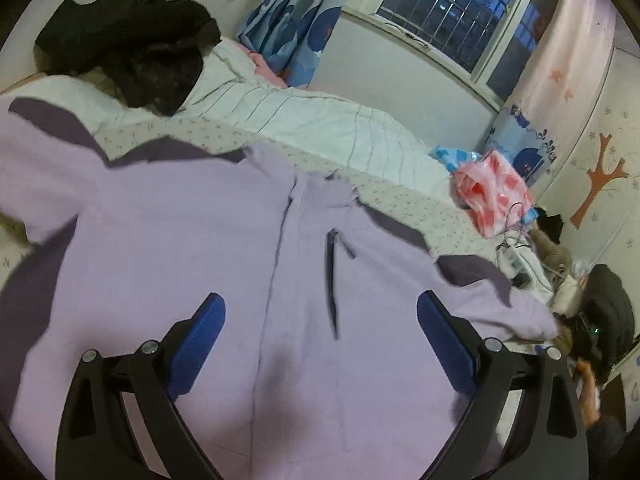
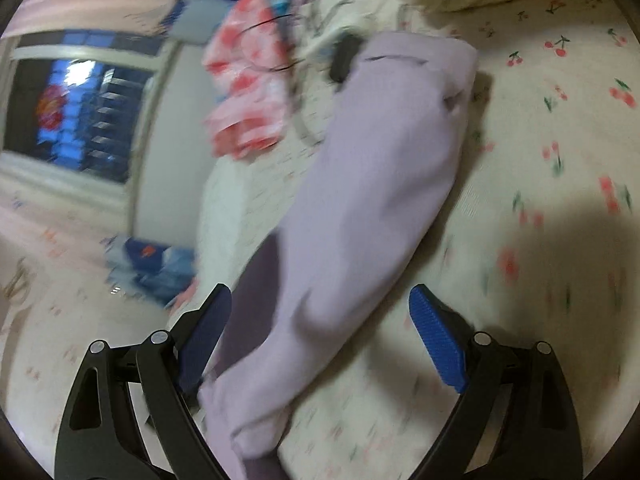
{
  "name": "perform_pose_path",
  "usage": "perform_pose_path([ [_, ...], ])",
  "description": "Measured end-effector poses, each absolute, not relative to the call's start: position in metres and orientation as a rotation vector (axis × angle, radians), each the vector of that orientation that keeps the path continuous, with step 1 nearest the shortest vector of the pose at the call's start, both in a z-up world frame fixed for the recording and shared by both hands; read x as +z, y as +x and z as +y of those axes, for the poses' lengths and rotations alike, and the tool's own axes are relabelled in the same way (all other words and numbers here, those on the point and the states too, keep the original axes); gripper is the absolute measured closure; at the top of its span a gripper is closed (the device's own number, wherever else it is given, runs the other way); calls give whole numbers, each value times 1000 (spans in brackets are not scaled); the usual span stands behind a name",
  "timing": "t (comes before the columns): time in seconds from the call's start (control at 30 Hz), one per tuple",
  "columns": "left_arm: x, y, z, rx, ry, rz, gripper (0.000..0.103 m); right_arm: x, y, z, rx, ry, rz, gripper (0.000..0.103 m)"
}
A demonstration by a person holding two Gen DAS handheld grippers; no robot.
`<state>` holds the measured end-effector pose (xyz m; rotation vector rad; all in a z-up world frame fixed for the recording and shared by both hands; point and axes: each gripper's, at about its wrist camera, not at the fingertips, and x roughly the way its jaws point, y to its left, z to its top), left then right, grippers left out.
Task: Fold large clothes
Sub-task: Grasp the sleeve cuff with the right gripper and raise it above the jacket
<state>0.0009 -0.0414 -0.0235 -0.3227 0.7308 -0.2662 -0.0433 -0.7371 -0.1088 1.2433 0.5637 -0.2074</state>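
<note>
Your right gripper [image 2: 320, 336], jaws wide and empty, straddles the lilac jacket's [image 1: 168, 220] sleeve [image 2: 380, 168], which runs lengthwise away from it; left gripper [image 1: 320, 344], equally wide, hovers over the jacket's chest

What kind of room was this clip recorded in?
Most likely a home bedroom. A bed with a floral sheet and a pale quilt fills the view, with a lilac jacket spread on it. Behind it is a barred window with a blue patterned curtain and wall decals.
</note>
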Motion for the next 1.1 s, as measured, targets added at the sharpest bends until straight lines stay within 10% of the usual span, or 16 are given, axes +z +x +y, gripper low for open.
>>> perform_pose_path([
  [0.1,-39,11,-43,-270,-319,799,9,-117,-25,-752,-256,1220,511,17],
  [0.17,-40,10,-40,-258,-319,791,9,-118,-14,-761,-267,1184,495,45],
  [0.2,-39,9,-39,-254,-314,786,9,-120,-7,-764,-282,1168,520,84],
  [0.23,-39,9,-39,-254,-308,782,8,-121,-4,-766,-286,1173,522,89],
  [0.5,-38,8,-36,-158,-240,762,7,-15,-8,-725,-188,917,222,92],
  [0.83,-24,-17,-50,-106,12,694,7,-88,-9,-730,-322,1074,330,92],
  [1.1,-18,-20,-37,-104,-2,702,7,-42,-12,-717,-280,1013,270,92],
])
